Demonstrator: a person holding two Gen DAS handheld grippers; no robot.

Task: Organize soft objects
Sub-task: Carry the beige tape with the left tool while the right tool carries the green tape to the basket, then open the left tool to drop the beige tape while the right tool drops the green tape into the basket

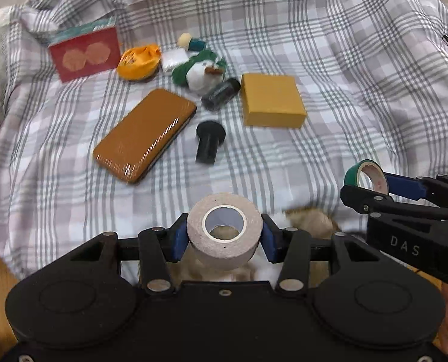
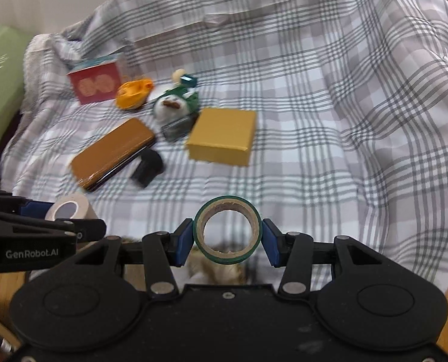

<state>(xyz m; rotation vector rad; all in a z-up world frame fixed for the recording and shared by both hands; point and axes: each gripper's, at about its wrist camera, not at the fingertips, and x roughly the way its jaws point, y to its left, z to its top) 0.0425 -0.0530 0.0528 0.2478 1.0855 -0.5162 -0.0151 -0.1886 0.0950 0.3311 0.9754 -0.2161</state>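
The left tool [image 1: 224, 238] clamps a white tape roll [image 1: 224, 230]; the right tool [image 2: 227, 238] grips a green tape roll [image 2: 227, 230].

White letters "DAS" stand on the black plastic right gripper [image 1: 371, 194] at the frame's right; "GenRobot.AI" stands on the black plastic left gripper [image 2: 73, 220] at lower left.
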